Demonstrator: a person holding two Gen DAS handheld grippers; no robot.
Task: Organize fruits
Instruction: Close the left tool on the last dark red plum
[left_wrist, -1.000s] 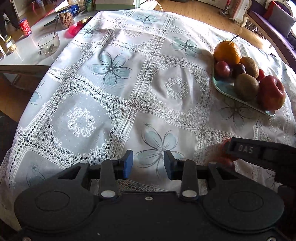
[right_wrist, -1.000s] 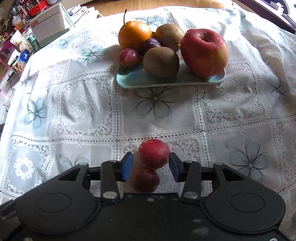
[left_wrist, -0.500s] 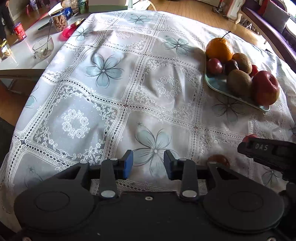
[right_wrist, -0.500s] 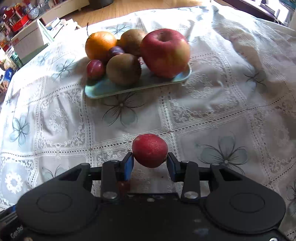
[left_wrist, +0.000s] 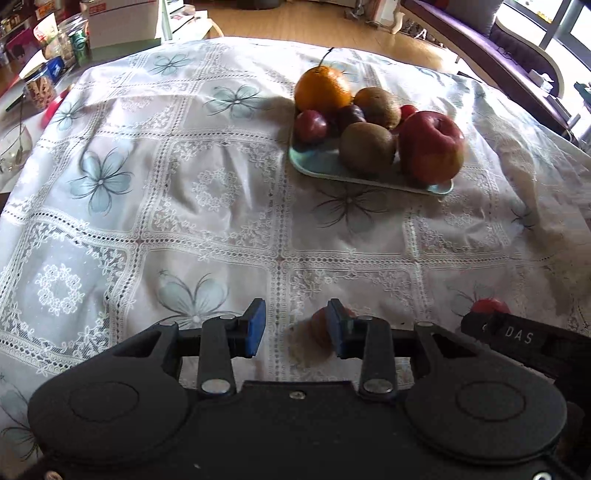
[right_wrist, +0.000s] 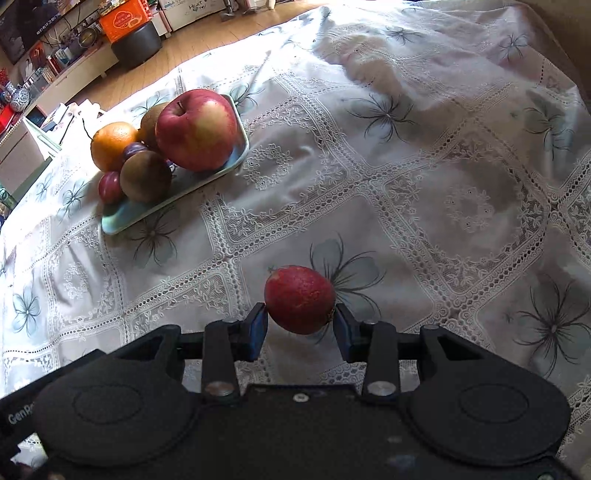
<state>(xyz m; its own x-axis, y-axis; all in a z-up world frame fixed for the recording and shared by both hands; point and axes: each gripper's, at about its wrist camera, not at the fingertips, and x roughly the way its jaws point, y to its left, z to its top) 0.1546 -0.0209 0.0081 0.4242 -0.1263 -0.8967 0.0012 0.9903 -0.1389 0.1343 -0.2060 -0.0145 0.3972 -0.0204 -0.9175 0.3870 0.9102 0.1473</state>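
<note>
A small red fruit (right_wrist: 300, 299) is pinched between the blue pads of the right tool (right_wrist: 299, 326) and is held clear of the cloth, above a dark flower print. In the left wrist view the same fruit (left_wrist: 489, 305) is seen only as a red sliver above the black body of the right tool (left_wrist: 517, 338), at the right edge of the frame.

A second reddish fruit (left_wrist: 320, 326) lies on the cloth just beside the right-hand pad of the left tool (left_wrist: 295, 325), and is partly hidden behind that pad. The left tool is spread, with nothing gripped between its pads; only cloth is seen in the gap.

Farther back, a pale blue-green tray (right_wrist: 122, 221) (left_wrist: 317, 164) is set on the surface, well apart from both tools. On it a large red apple (right_wrist: 197, 129) (left_wrist: 430, 147) is placed, with two brown kiwis (right_wrist: 146, 175) (left_wrist: 367, 147) beside it, an orange (right_wrist: 112, 144) (left_wrist: 323, 88) with a dark stem at the far end, a small red plum (right_wrist: 110, 186) (left_wrist: 310, 125) at the tray's edge and a darker purple plum (right_wrist: 135, 149) (left_wrist: 349, 114) among the others. The fruits are packed so that they touch one another.

The surface is covered by a white lace-patterned tablecloth (right_wrist: 424, 192) (left_wrist: 207, 206) printed with blue-grey flowers. Beyond it, wooden flooring, boxes and cluttered shelves are visible.
</note>
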